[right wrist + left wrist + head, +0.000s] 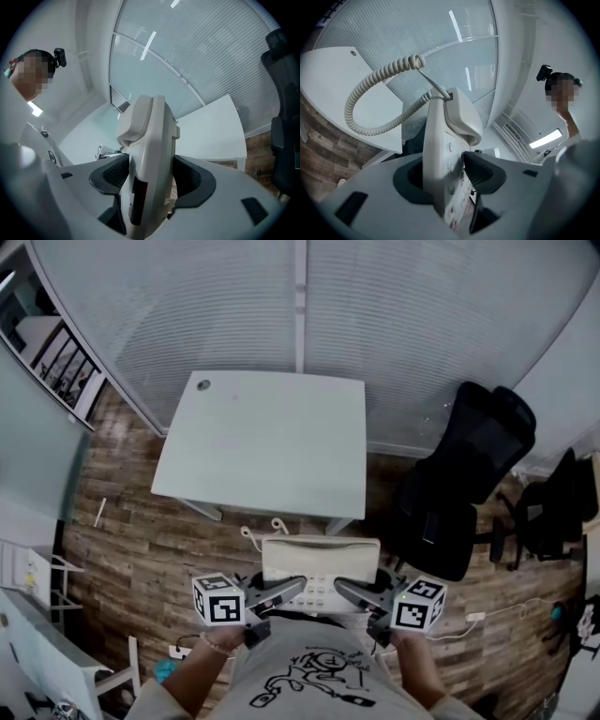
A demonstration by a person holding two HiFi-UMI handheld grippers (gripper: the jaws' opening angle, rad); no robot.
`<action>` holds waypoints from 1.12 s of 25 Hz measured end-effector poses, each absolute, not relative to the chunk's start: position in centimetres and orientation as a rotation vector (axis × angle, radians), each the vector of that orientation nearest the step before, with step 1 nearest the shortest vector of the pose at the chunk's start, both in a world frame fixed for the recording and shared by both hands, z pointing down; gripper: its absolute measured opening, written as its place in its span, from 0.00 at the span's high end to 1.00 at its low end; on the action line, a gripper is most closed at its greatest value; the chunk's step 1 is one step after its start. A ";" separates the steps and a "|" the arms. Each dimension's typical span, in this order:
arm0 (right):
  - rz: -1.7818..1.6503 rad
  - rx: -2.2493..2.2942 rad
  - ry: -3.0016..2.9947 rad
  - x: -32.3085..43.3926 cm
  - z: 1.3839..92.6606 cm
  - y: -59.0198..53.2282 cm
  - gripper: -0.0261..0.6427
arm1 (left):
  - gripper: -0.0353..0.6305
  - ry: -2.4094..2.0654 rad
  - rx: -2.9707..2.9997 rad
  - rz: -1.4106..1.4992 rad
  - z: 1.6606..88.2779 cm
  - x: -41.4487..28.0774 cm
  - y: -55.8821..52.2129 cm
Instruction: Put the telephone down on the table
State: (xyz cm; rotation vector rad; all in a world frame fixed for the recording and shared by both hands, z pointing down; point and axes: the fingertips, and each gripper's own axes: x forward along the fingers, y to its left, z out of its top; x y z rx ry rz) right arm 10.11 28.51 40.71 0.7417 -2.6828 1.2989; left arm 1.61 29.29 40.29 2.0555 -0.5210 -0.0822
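A cream desk telephone [321, 568] hangs in the air close to the person's body, short of the white table [267, 442]. My left gripper [298, 585] is shut on its left edge and my right gripper [343, 589] is shut on its right edge. In the left gripper view the telephone [446, 154] stands edge-on between the dark pads, handset on its cradle, and its coiled cord [370, 96] loops out to the left. In the right gripper view the telephone [149, 164] is clamped between both pads, with the table [211, 129] beyond it.
A black office chair [464, 479] stands right of the table, with another dark chair [553, 507] further right. Frosted glass walls [375, 315] run behind the table. The floor [131, 549] is wood plank, with white furniture [37, 643] at the lower left and a cable [487, 615] at the right.
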 end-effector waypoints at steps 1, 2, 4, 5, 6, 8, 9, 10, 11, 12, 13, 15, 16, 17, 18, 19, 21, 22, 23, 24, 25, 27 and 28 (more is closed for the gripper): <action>1.300 0.745 -2.681 10.0 40.7 28.0 0.51 | 0.65 -0.518 2.055 -0.081 40.3 1.5 28.8; 1.301 0.748 -2.679 9.9 40.7 27.6 0.51 | 0.65 -0.514 2.055 -0.083 40.3 1.4 28.3; 1.302 0.751 -2.676 9.5 40.7 26.6 0.51 | 0.65 -0.509 2.055 -0.089 40.3 1.0 27.3; 1.301 0.752 -2.676 9.2 40.7 26.1 0.51 | 0.65 -0.509 2.056 -0.088 40.2 0.7 26.8; 1.300 0.753 -2.676 8.9 40.6 25.6 0.51 | 0.65 -0.508 2.056 -0.087 40.2 0.4 26.3; 1.299 0.756 -2.676 8.2 40.6 24.5 0.51 | 0.65 -0.505 2.053 -0.092 40.2 -0.3 25.2; 1.299 0.757 -2.675 7.8 40.6 24.0 0.51 | 0.65 -0.504 2.051 -0.091 40.2 -0.6 24.7; 1.299 0.758 -2.673 7.5 40.6 23.4 0.51 | 0.65 -0.504 2.050 -0.086 40.2 -1.0 24.1; 1.301 0.760 -2.671 7.1 40.7 22.9 0.51 | 0.65 -0.503 2.050 -0.082 40.2 -1.4 23.6; 1.304 0.762 -2.669 6.7 40.7 22.3 0.51 | 0.65 -0.501 2.050 -0.078 40.3 -1.8 23.0; 1.307 0.765 -2.666 6.4 40.8 21.8 0.51 | 0.65 -0.498 2.050 -0.074 40.3 -2.1 22.4; 1.313 0.771 -2.661 5.7 40.8 20.8 0.51 | 0.65 -0.492 2.049 -0.069 40.2 -2.7 21.3; 1.315 0.775 -2.659 5.4 40.7 20.2 0.51 | 0.65 -0.488 2.048 -0.069 40.2 -3.1 20.8; 1.315 0.778 -2.658 5.0 40.6 19.7 0.51 | 0.65 -0.484 2.048 -0.071 40.1 -3.5 20.3; 1.315 0.782 -2.657 4.6 40.5 19.2 0.51 | 0.65 -0.481 2.048 -0.073 40.0 -3.8 19.8; 1.313 0.786 -2.656 4.3 40.4 18.8 0.51 | 0.65 -0.477 2.050 -0.073 39.9 -4.2 19.3; 1.311 0.793 -2.655 3.7 40.4 17.9 0.51 | 0.65 -0.472 2.052 -0.071 39.9 -4.8 18.4; 1.311 0.798 -2.654 3.4 40.4 17.5 0.51 | 0.65 -0.469 2.052 -0.069 39.9 -5.0 17.9; 1.312 0.802 -2.653 3.1 40.4 17.0 0.51 | 0.65 -0.465 2.051 -0.067 39.9 -5.3 17.5; 1.313 0.807 -2.652 2.8 40.4 16.6 0.51 | 0.65 -0.462 2.051 -0.066 39.9 -5.6 17.1; 1.315 0.811 -2.651 2.5 40.4 16.3 0.51 | 0.65 -0.459 2.050 -0.068 39.9 -5.9 16.7; 1.319 0.820 -2.648 2.1 40.5 15.6 0.51 | 0.65 -0.450 2.049 -0.076 40.1 -6.3 15.9; 1.320 0.826 -2.645 2.0 40.5 15.3 0.51 | 0.65 -0.446 2.047 -0.077 40.1 -6.4 15.6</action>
